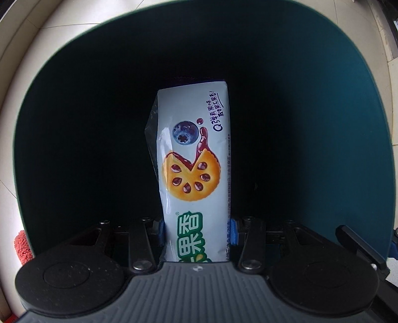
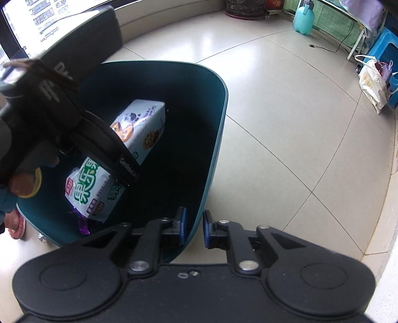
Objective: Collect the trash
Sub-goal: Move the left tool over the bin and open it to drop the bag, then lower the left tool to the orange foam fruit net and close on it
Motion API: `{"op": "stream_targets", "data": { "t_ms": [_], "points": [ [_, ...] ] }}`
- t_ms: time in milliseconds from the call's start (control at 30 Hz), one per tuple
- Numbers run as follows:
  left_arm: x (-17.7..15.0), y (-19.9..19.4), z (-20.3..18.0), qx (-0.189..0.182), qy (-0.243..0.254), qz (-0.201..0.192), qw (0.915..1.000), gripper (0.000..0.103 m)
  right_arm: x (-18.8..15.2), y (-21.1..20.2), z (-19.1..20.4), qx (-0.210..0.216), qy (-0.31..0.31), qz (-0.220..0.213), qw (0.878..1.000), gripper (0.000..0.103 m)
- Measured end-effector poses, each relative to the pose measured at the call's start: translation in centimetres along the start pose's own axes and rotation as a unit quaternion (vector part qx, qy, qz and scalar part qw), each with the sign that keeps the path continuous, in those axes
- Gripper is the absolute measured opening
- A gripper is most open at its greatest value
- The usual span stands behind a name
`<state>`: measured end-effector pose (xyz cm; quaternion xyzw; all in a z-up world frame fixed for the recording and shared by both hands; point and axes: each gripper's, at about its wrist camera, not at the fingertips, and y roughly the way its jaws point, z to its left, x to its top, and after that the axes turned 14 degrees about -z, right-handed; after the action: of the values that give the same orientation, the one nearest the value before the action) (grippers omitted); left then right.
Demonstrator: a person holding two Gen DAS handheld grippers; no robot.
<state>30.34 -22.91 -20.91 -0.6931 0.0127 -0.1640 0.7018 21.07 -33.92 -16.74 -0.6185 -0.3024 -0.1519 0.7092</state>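
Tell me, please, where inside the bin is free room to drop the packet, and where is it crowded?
Free: the dark right half of the bin, between the packet and the rim that the right gripper straddles. Crowded: the left side, where the left gripper holds the packet, with a purple wrapper by its lower end.

This looks like a lived-in home — a room or enclosed balcony with a glossy cream tile floor [image 2: 286, 104]. Along the far wall stand a potted plant [image 2: 245, 7], a teal plastic jug [image 2: 304, 20], a blue plastic stool [image 2: 384, 54] and a cloth shopping bag [image 2: 373, 84] — everyday household clutter.
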Motion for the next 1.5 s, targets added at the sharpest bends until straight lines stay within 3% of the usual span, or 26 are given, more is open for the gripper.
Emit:
{"op": "stream_targets", "data": {
  "t_ms": [133,200,267,533,833,1167,1233,1333,1500],
  "points": [
    [0.6,1.7,-0.3,0.004,0.009,0.020,0.9998,0.055,-0.4,-0.1,0.5,0.001,0.001,0.001,1.000,0.013],
    [0.6,1.8,-0.3,-0.002,0.011,0.017,0.9998,0.067,-0.3,-0.2,0.8,0.002,0.000,0.001,1.000,0.013],
    [0.5,1.6,-0.2,-0.010,0.011,0.010,0.9998,0.071,-0.3,-0.2,0.8,0.002,0.000,0.001,1.000,0.013],
    [0.2,-1.9,1.3,-0.041,0.013,-0.035,0.9985,0.071,-0.4,0.3,0.8,0.000,0.000,0.003,1.000,0.013],
    [-4.4,-10.0,2.5,-0.062,0.036,-0.123,0.9897,0.071,-0.1,0.2,1.6,-0.006,-0.003,0.007,1.000,0.014],
    [-8.0,-15.3,9.1,-0.048,0.007,-0.191,0.9804,0.072,-0.1,1.0,1.9,-0.016,0.002,0.011,1.000,0.012],
    [-8.7,-15.2,10.8,-0.032,0.002,-0.204,0.9785,0.079,-0.1,1.1,2.0,-0.016,-0.001,0.013,1.000,0.012],
    [-9.5,-14.9,13.4,-0.002,-0.010,-0.215,0.9764,0.081,-0.1,1.2,2.0,-0.016,-0.002,0.014,1.000,0.012],
    [-10.2,-12.0,18.2,0.009,-0.050,-0.199,0.9788,0.092,0.1,1.1,2.0,-0.015,-0.005,0.017,1.000,0.012]
  ]
}}
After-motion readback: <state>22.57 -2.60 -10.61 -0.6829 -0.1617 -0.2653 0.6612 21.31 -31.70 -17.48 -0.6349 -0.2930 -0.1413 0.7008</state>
